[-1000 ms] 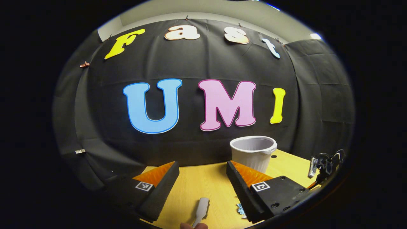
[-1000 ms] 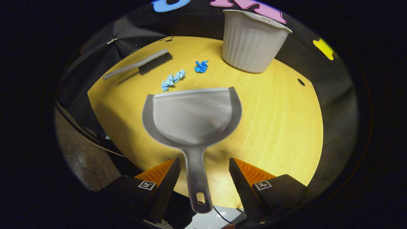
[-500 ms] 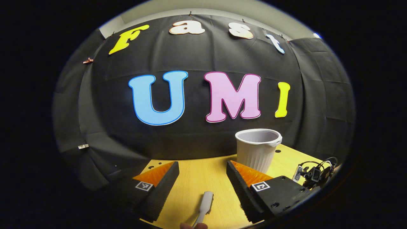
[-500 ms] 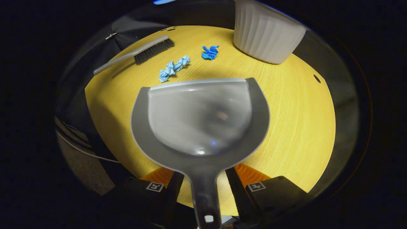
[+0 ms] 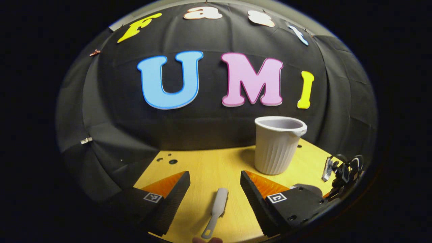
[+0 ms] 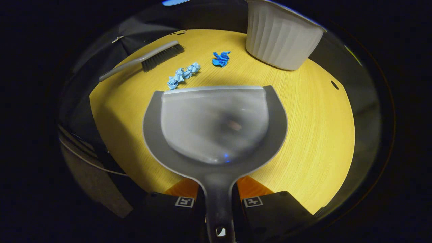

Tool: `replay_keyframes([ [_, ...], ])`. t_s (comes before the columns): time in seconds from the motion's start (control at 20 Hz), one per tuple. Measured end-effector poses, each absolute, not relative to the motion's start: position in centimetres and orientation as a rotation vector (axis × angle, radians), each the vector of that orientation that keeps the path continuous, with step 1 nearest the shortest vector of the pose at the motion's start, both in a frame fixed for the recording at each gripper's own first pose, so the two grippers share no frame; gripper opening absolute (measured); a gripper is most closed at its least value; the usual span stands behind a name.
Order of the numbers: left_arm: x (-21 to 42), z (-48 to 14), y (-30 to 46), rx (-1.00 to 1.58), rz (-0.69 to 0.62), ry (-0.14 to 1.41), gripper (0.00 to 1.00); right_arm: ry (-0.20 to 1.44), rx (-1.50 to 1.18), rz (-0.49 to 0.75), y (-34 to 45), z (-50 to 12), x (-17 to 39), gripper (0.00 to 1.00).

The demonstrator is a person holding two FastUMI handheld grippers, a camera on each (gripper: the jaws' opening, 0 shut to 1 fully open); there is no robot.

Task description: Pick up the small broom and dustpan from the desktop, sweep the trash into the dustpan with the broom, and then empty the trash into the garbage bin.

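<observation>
The grey dustpan (image 6: pixel 216 125) lies flat on the yellow desktop (image 6: pixel 314 121), mouth facing away. My right gripper (image 6: pixel 217 189) is shut on its handle, one finger against each side. Beyond the pan's lip lie two crumpled blue paper scraps (image 6: pixel 182 75) (image 6: pixel 221 58). At the far left rests the small grey broom (image 6: pixel 145 60), bristles dark. In the left gripper view the same broom (image 5: pixel 216 212) lies on the desk, handle end toward me. My left gripper (image 5: pixel 215 179) hovers open above it, apart from it.
The white ribbed garbage bin (image 5: pixel 278 145) (image 6: pixel 281 37) stands upright at the back right of the desk. A black device with cables (image 5: pixel 341 170) sits at the desk's right edge. A fingertip (image 5: pixel 207 240) shows at the bottom. Small holes (image 5: pixel 172 161) mark the desk's far left.
My right gripper's fingers have come together onto the dustpan handle after moving in over it. The left gripper view has tipped downward, showing more of the desk and broom.
</observation>
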State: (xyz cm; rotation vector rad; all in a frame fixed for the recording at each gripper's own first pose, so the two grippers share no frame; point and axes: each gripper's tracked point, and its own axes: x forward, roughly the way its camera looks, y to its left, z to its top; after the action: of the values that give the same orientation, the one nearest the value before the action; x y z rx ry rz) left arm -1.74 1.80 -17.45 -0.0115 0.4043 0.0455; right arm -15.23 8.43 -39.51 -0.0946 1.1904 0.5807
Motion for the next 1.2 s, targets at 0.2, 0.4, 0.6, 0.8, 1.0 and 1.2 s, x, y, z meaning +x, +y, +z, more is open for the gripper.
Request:
replay_keyframes([
  [0.2, -2.3, -24.8, -0.5, -0.02, -0.06, 0.619, 0.94, 1.224, -0.173, 0.641, 6.7, -37.8, -16.2, 0.36],
  [0.4, -1.9, -30.5, -1.3, 0.026, -0.119, 0.789, 0.97, 1.188, -0.138, 0.624, 5.5, -36.3, -14.9, 0.36],
  [0.6, -2.1, -35.0, -1.2, 0.01, -0.116, 0.937, 0.95, 1.186, -0.131, 0.604, 4.6, -36.1, -14.1, 0.36],
  [0.8, -1.3, -35.5, 0.9, 0.118, -0.079, 0.973, 0.92, 1.184, -0.153, 0.625, 4.3, -35.9, -14.2, 0.3],
  [1.0, -1.5, -35.2, 1.8, 0.148, -0.093, 0.988, 0.88, 1.18, -0.172, 0.629, 4.4, -35.9, -14.3, 0.36],
  [1.2, -1.6, -34.1, 2.6, 0.218, -0.122, 0.965, 0.86, 1.171, -0.178, 0.636, 4.7, -35.9, -14.4, 0.36],
])
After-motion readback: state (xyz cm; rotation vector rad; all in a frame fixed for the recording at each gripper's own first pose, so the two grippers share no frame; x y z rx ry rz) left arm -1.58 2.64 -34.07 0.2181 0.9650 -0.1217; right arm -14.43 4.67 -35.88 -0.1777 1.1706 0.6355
